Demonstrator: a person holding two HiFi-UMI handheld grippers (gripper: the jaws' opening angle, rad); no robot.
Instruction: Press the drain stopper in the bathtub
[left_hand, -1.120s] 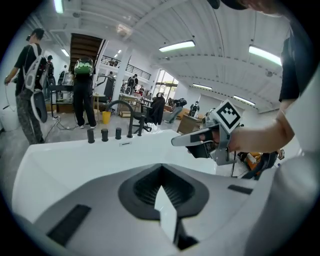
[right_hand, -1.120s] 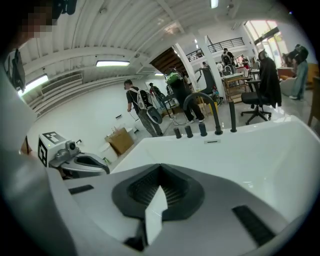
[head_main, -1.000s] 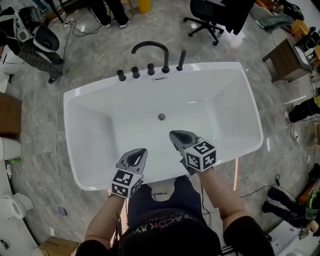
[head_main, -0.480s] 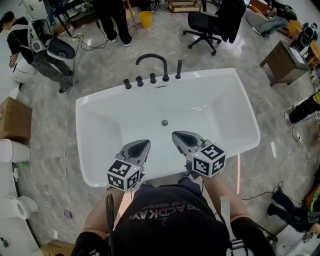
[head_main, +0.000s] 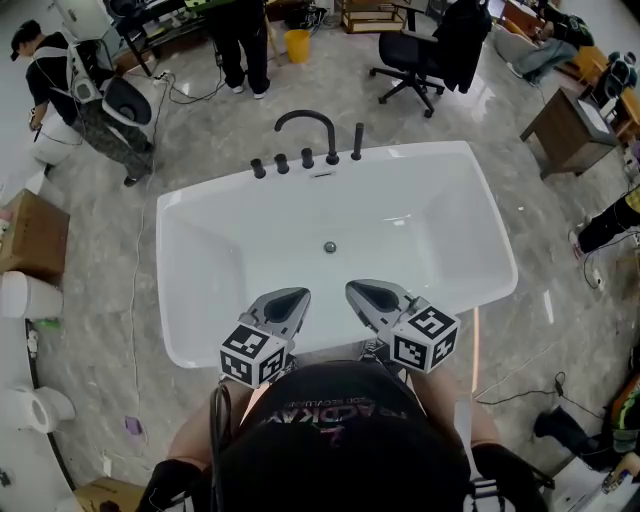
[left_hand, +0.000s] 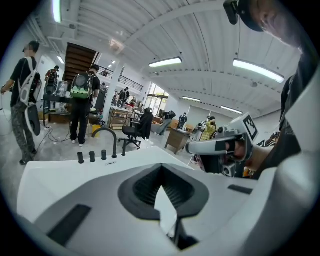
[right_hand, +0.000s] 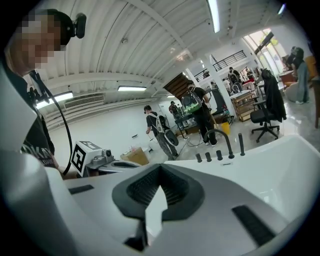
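Observation:
A white bathtub (head_main: 200, 300) fills the middle of the head view. Its small round metal drain stopper (head_main: 329, 247) sits on the tub floor, near the centre. Both grippers hover over the tub's near side, a short way short of the stopper. My left gripper (head_main: 291, 299) is shut with nothing in it and lies left of the stopper. My right gripper (head_main: 365, 292) is shut and empty too, to the stopper's right. In the left gripper view the jaws (left_hand: 161, 171) meet at the tip. The right gripper view shows the same for its jaws (right_hand: 160, 169). Neither gripper view shows the stopper.
A black curved faucet (head_main: 305, 128) with several black knobs (head_main: 282, 163) stands on the tub's far rim. Beyond it are an office chair (head_main: 425, 50), a yellow bucket (head_main: 297, 44) and people standing. A cardboard box (head_main: 30, 235) lies left, a wooden table (head_main: 570, 125) right.
The head view has pulled back and shows more of the room beyond the tub. Both grippers stay shut over the tub's near side, and the left one has drawn slightly closer to the right.

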